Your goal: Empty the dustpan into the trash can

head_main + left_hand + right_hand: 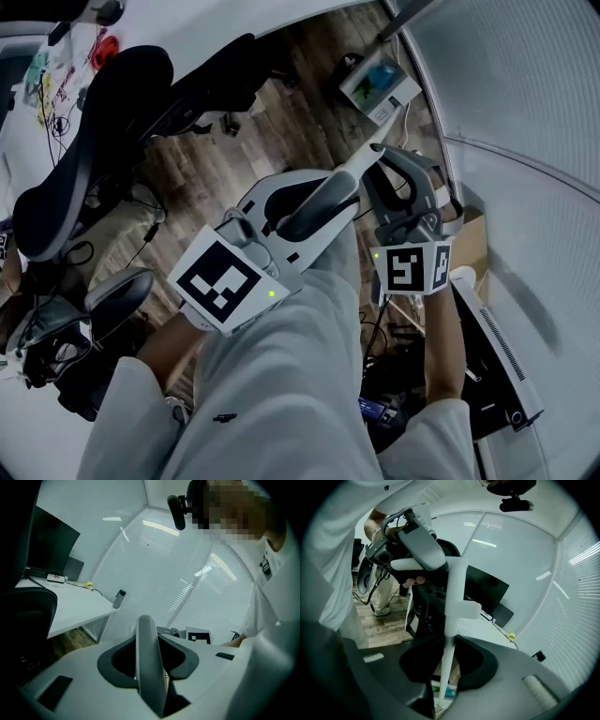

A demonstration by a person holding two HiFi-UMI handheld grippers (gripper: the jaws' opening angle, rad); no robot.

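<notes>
Clamping the dustpan handle (328,195), left gripper (149,656) jaws pressed on its grey upper grip, right gripper (446,660) jaws closed round the white pole lower down, pan (392,105) with teal litter just beyond the right jaws, wood floor (206,159) beneath.

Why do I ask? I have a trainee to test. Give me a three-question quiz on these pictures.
1. True or false: the left gripper is empty.
2. On which side of the head view does the black office chair lie? A: left. B: right. C: bottom centre.
3. What stands between the jaws of the right gripper?

Key
1. False: its jaws are closed on a pale grey, round-ended handle.
2. A.
3. A thin white pole with a blocky clip on its side, and the jaws grip it.
</notes>
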